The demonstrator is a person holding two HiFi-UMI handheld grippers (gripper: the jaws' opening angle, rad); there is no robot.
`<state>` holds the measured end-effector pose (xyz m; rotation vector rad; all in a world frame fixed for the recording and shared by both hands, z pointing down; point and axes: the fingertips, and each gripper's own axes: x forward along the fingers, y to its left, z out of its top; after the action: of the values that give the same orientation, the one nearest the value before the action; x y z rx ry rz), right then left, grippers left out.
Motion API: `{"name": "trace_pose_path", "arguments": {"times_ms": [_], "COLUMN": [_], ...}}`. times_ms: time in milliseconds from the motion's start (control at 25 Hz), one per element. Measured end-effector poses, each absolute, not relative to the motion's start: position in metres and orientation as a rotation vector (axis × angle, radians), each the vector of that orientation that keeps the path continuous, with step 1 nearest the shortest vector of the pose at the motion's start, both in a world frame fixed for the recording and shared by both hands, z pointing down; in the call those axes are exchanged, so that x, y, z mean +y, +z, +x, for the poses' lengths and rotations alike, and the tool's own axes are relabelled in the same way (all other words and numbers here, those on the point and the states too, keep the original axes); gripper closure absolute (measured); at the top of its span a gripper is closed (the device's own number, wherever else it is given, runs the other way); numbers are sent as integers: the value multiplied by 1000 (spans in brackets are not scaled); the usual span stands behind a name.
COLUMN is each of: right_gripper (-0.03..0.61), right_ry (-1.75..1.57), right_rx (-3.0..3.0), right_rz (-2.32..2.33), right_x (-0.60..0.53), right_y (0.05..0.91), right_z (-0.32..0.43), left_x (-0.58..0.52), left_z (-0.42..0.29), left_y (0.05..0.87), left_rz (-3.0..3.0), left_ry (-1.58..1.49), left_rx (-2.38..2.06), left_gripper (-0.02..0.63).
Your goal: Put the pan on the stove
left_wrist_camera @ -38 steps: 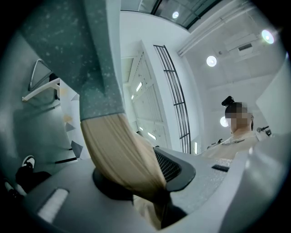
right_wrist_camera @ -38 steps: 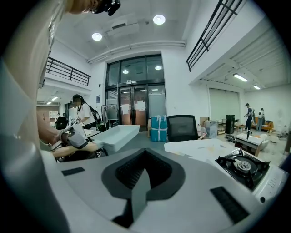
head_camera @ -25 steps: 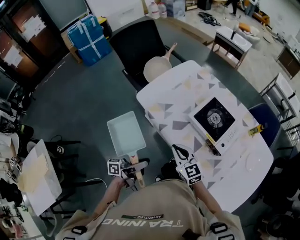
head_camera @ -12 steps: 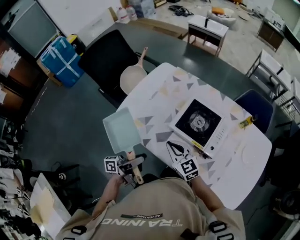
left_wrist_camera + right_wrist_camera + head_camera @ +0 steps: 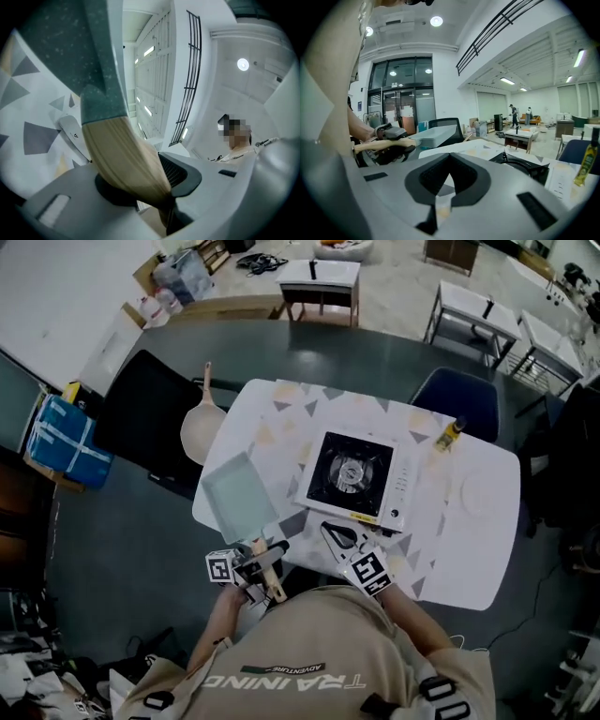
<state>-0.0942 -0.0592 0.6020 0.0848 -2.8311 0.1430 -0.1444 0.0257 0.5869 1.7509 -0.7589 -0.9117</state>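
A pale green rectangular pan (image 5: 234, 491) with a wooden handle (image 5: 123, 154) hangs over the table's near left corner, left of the stove (image 5: 352, 474). My left gripper (image 5: 265, 565) is shut on that handle, which runs between its jaws in the left gripper view. The black-topped single-burner stove sits mid-table with its burner bare. My right gripper (image 5: 339, 535) hovers at the table's near edge just in front of the stove, jaws together and nothing in them. In the right gripper view, the pan (image 5: 433, 136) is at the left and the stove (image 5: 520, 168) at the right.
A round cream pan (image 5: 202, 427) lies by the table's left edge, beside a black chair (image 5: 141, 418). A yellow bottle (image 5: 450, 434) and a white plate (image 5: 478, 493) sit on the table (image 5: 441, 549) right of the stove. A blue chair (image 5: 455, 395) stands behind.
The pan in my left gripper has come from over the floor to above the table's near left corner, closer to the stove. The head view has swung round; my right gripper stays near the stove's front.
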Motion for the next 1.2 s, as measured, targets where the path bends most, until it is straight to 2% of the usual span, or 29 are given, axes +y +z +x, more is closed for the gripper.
{"name": "trace_pose_path", "arguments": {"times_ms": [720,1200], "right_gripper": [574,575], "right_ry": [266,304], "right_rx": [-2667,-2569], "right_rz": [899,1039], "right_x": [-89,-78], "right_y": [597,610], "right_z": [-14,27], "left_x": [-50,-75], "left_z": [-101,-40], "left_y": [601,624], "left_rz": [1836,1813], "left_ry": [-505,-333], "left_rx": [-217,-40], "left_gripper": [483,480]}}
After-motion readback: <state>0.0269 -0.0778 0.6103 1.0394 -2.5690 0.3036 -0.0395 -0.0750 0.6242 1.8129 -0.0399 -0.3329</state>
